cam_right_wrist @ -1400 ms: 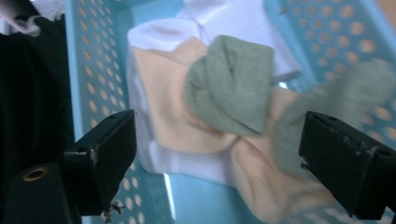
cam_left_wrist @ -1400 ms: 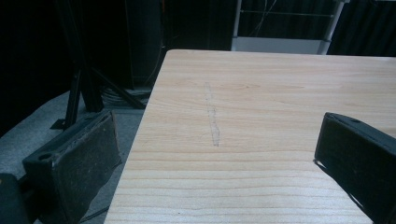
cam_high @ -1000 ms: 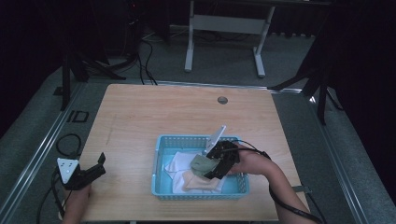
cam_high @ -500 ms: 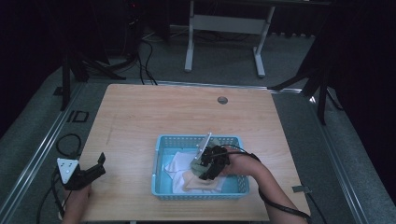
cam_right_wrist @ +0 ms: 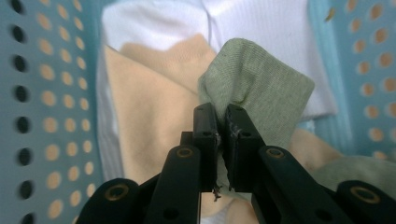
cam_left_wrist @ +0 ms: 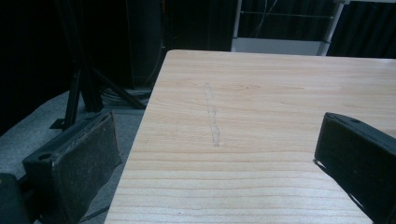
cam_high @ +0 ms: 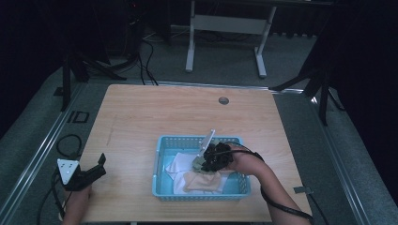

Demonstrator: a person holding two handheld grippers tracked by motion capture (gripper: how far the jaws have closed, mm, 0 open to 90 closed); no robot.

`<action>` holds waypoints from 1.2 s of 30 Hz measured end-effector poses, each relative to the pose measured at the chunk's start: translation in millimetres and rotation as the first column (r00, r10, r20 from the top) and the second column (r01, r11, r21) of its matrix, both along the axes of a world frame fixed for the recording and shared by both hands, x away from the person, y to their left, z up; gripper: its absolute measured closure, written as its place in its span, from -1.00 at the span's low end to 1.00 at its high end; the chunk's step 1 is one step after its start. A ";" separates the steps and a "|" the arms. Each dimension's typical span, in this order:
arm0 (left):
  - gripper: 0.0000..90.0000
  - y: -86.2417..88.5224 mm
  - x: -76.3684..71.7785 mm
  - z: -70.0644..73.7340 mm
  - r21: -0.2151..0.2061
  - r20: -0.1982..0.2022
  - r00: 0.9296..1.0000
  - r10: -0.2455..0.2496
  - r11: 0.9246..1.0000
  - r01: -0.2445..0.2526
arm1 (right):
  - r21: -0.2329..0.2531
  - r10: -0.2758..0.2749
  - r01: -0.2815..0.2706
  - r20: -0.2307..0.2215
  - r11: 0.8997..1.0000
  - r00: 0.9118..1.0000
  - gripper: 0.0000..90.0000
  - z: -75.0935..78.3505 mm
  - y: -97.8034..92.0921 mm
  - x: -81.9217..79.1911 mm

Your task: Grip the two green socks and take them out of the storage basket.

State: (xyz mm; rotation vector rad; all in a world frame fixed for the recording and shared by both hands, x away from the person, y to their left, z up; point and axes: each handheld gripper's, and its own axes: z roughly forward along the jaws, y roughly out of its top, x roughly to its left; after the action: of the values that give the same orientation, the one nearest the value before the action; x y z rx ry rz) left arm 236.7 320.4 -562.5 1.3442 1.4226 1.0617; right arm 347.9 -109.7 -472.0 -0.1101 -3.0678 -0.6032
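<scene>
A light blue perforated basket (cam_high: pixel 161 154) sits near the table's front edge, holding folded white cloth (cam_high: pixel 178 164), a beige cloth (cam_high: pixel 202 180) and a grey-green cloth (cam_high: pixel 198 162). My right gripper (cam_high: pixel 202 161) reaches into the basket and is shut on a fold of the grey-green cloth (cam_right_wrist: pixel 261 88), its jaws pinched together (cam_right_wrist: pixel 222 126) over the beige cloth (cam_right_wrist: pixel 149 116) and white cloth (cam_right_wrist: pixel 261 23). My left gripper (cam_high: pixel 96 168) rests at the table's front left corner, open, its jaws wide apart (cam_left_wrist: pixel 215 158) over bare wood.
The wooden table (cam_high: pixel 155 117) has a round grommet (cam_high: pixel 224 100) near its far edge. A scratch line (cam_left_wrist: pixel 212 116) runs along the wood ahead of the left gripper. The table's left edge drops to grey floor with cables (cam_high: pixel 65 140).
My right gripper has moved left and lower into the basket with the grey-green cloth. The left gripper has stayed put.
</scene>
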 end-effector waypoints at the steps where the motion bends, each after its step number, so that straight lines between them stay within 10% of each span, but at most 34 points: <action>1: -0.99 0.0 0.0 0.0 0.000 0.000 1.000 0.000 1.000 0.000 | 0.000 0.000 0.000 0.000 1.000 1.000 0.87 0.0 0.0 0.0; 21: -0.99 0.0 0.3 0.0 0.000 -0.002 1.000 0.004 1.000 -0.004 | 0.088 0.025 -0.033 0.085 0.996 0.996 0.87 77.0 -16.6 -10.9; 36: -0.99 0.1 0.3 0.0 -0.001 -0.002 1.000 0.004 1.000 -0.004 | 0.090 -0.036 0.025 0.123 0.996 0.992 0.87 100.6 -62.2 -14.6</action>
State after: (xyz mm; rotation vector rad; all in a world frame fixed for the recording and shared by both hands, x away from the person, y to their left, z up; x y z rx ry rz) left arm 237.0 320.5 -562.5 1.3429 1.4277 1.0626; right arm 333.3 -171.8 -371.5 -0.1237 -3.1575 -0.7755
